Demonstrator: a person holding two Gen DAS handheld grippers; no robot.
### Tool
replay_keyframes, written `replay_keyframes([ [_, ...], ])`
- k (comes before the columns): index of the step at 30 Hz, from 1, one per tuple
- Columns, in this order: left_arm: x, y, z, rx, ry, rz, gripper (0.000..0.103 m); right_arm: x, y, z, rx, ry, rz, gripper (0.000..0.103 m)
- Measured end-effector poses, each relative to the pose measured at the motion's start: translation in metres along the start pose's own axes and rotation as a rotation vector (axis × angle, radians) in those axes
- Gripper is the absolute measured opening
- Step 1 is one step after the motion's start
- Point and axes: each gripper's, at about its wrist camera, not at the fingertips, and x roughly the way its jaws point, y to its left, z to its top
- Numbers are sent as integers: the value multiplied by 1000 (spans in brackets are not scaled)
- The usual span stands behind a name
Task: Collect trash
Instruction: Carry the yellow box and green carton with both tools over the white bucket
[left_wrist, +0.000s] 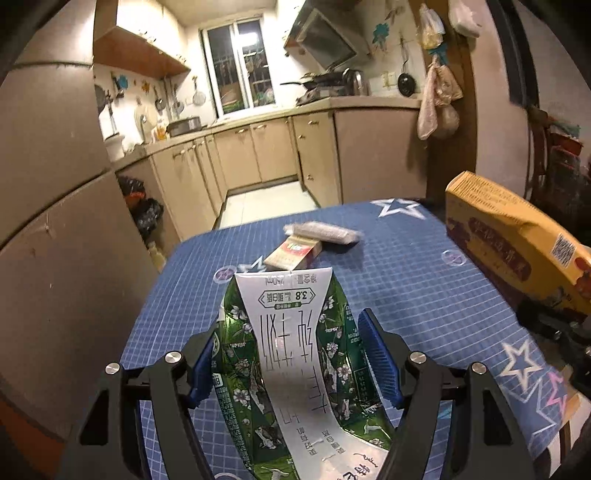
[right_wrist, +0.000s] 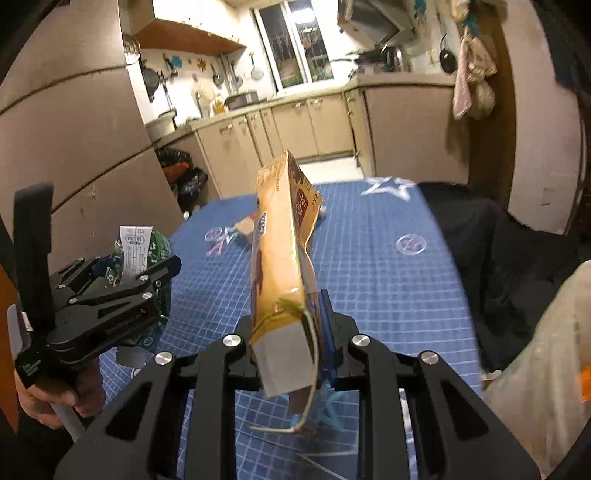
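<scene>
Left gripper (left_wrist: 295, 354) clamped on a squashed milk carton (left_wrist: 291, 354), right gripper (right_wrist: 291, 325) pinching a flattened yellow box (right_wrist: 280, 236) — both held above the table (left_wrist: 424, 280), likely bound for the bag (right_wrist: 546, 350) — two packets (left_wrist: 291, 253) left there.

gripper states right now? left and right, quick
Left gripper: closed on the crushed green-and-white milk carton.
Right gripper: closed on the flattened yellow cardboard box.

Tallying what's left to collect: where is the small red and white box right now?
In the left wrist view the small red and white box lies mid-table on the blue grid tablecloth, against a clear-wrapped packet, just beyond the held green milk carton.
</scene>
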Motion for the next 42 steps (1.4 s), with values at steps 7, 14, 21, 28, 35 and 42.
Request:
replay_keyframes([
  [7,-18,-48,23,73,-62,-69,68,-60,-39,9,17,-87,-93,21],
  [14,-33,-113,41,150,-110,-159,66,-103,-83,6,63,-145,-196,21],
  [21,-44,-157,50,188,-136,-212,66,-131,-113,-3,97,-175,-261,21],
  [28,-61,-206,53,255,-173,-274,65,-158,-137,-15,118,-194,-329,21],
  [35,-72,-272,56,325,-193,-350,65,-185,-170,-29,162,-201,-409,21],
  [42,-75,-337,51,400,-204,-403,64,-207,-206,-47,210,-197,-474,21],
])
